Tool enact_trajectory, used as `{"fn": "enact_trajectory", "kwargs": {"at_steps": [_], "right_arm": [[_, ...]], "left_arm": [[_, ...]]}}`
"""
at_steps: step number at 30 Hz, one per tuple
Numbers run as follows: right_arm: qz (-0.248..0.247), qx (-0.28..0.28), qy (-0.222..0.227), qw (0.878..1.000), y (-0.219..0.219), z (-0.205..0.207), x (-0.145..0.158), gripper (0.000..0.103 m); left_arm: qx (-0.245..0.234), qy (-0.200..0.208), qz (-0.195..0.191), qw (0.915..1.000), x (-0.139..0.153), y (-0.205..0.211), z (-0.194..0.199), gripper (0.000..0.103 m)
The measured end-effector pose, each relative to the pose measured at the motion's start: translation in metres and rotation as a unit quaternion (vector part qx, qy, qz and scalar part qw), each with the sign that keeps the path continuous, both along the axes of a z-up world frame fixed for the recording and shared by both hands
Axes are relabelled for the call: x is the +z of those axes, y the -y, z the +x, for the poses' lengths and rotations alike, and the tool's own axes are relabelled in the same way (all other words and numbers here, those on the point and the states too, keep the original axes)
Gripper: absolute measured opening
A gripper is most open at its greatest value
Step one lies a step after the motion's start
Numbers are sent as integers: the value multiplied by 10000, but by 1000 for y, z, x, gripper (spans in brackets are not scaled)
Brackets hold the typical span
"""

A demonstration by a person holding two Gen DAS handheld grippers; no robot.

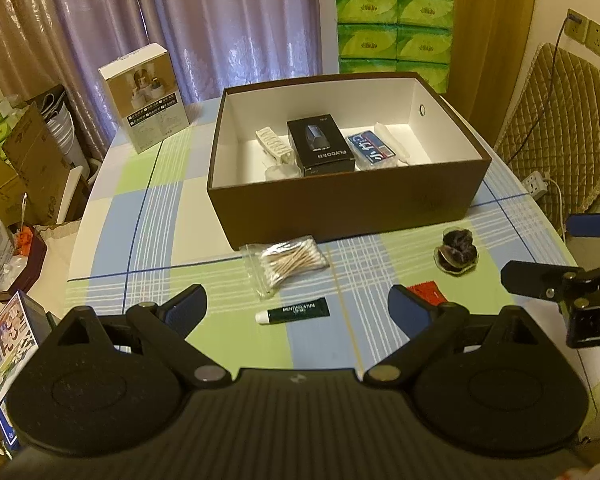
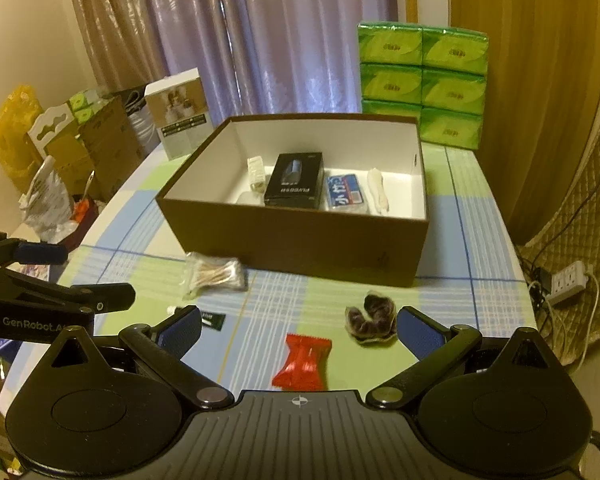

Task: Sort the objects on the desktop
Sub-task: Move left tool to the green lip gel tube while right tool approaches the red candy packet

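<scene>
A brown box (image 1: 340, 208) (image 2: 300, 240) with white walls stands mid-table and holds a black carton (image 1: 320, 146) (image 2: 296, 180), a blue packet (image 1: 370, 149) (image 2: 345, 191) and white items. In front of it lie a bag of cotton swabs (image 1: 290, 264) (image 2: 216, 274), a dark green lip balm tube (image 1: 294, 311) (image 2: 212, 319), a red wrapper (image 1: 426, 293) (image 2: 304, 362) and a dark hair scrunchie (image 1: 456, 254) (image 2: 372, 320). My left gripper (image 1: 298, 312) is open above the tube. My right gripper (image 2: 300, 330) is open above the red wrapper and scrunchie.
Green tissue packs (image 1: 394, 32) (image 2: 422, 84) are stacked behind the box. A white product carton (image 1: 144, 96) (image 2: 180, 110) stands at the back left. Cardboard boxes (image 1: 32, 168) crowd the floor at left; a quilted chair (image 1: 560, 128) and power strip (image 2: 566, 282) are at right.
</scene>
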State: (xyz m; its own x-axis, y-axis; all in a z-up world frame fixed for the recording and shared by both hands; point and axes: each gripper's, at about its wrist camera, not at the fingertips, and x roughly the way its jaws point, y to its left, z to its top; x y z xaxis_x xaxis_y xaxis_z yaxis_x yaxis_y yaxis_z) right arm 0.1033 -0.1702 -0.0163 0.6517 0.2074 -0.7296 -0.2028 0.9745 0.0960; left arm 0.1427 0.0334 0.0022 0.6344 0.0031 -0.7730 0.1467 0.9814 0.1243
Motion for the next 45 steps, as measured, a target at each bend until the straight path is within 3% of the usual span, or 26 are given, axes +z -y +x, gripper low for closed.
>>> {"fn": "enact_trajectory", "kwargs": {"at_steps": [13,28,38,45], "right_arm": [[-47,83,-346,9994,-1,-9,-25,101],[-71,-207,-917,9955,10,-9,-67,101],[-13,-300,-912,9954,6,2,-93,100],[97,-404,-968,9944,2,20,-109,77]], "left_arm": [[133,-314,105,9994,-25,-4,-11,96],[152,-671,16,9976,-66,-24,-13,95],[223,-799,-70,9965,-85,-35,2,95],[198,-908,-98,9956,-101,-38,18,95]]}}
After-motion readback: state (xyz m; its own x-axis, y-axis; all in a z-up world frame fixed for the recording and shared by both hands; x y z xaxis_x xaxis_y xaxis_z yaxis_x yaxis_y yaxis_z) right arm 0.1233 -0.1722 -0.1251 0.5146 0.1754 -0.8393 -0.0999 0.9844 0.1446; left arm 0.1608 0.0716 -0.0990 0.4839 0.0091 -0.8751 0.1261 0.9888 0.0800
